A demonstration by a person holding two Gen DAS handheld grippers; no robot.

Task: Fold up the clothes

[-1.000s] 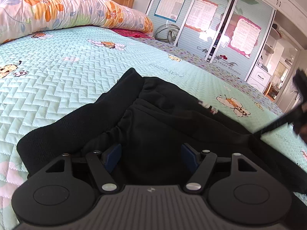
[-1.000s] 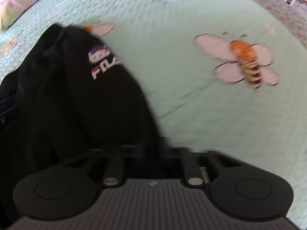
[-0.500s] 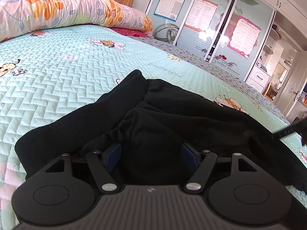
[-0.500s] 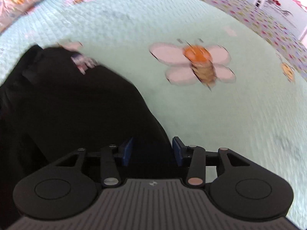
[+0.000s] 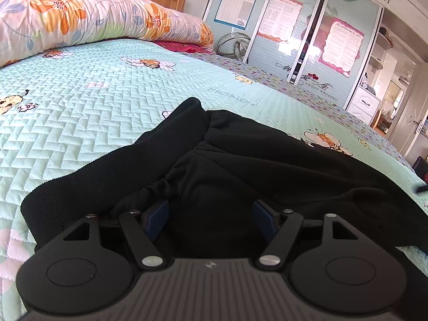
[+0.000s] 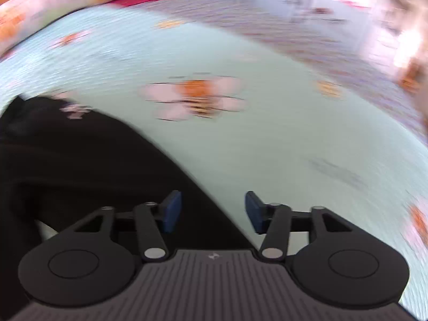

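Note:
A black garment with a ribbed waistband lies bunched on the pale green quilted bed. My left gripper is open, low over the garment near the waistband, with black cloth lying between its blue pads. In the blurred right wrist view, the same garment, with a small white logo, lies at the left. My right gripper is open and empty at the garment's right edge, above the bed.
A floral duvet lies rolled against the wooden headboard at the back. A wardrobe with sliding doors and posters stands beyond the bed's far side. Bee prints dot the quilt.
My right gripper has opened and let go of the garment, then swung upward and to the right, blurring its view. The left gripper has barely moved. The garment has settled flatter.

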